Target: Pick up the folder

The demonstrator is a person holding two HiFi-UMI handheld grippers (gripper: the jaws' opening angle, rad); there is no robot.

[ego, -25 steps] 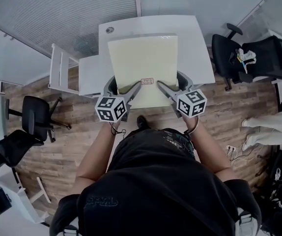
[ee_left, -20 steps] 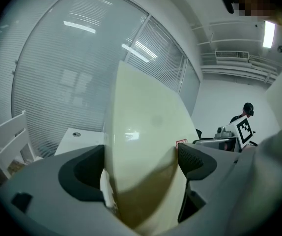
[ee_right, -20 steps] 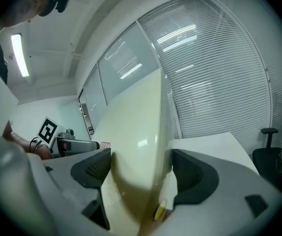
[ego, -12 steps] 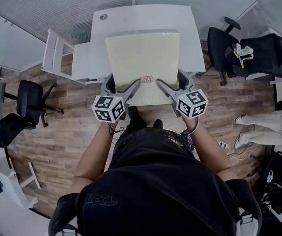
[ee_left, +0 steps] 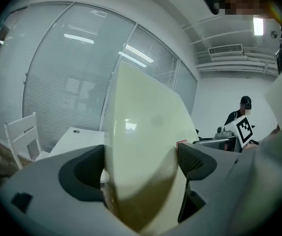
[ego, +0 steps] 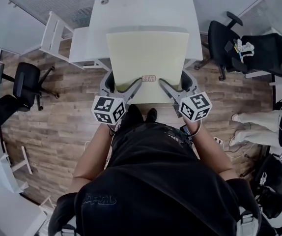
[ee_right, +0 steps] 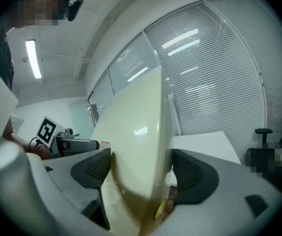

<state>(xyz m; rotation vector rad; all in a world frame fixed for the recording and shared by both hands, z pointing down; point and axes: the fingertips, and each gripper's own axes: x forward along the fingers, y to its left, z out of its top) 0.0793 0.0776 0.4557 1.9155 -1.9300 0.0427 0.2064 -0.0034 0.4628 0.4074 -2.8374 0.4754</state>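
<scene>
The pale yellow folder (ego: 147,58) is held up over the white desk (ego: 146,9), gripped at its near edge from both sides. My left gripper (ego: 124,83) is shut on its near left part, and my right gripper (ego: 174,82) is shut on its near right part. A small red label (ego: 147,78) sits between them. In the left gripper view the folder (ee_left: 141,141) stands edge-on, pinched in the left gripper (ee_left: 141,166). The right gripper view shows the folder (ee_right: 136,136) clamped in the right gripper (ee_right: 141,171) the same way.
Two black office chairs (ego: 244,48) stand to the right of the desk and another black chair (ego: 23,87) at the left. A white chair (ego: 55,36) stands by the desk's left side. A person's legs (ego: 259,127) show at the right edge. Wooden floor lies below.
The folder has risen toward the camera in both grippers and looks larger. The desk has drifted up and away in the view. Both grips are unchanged.
</scene>
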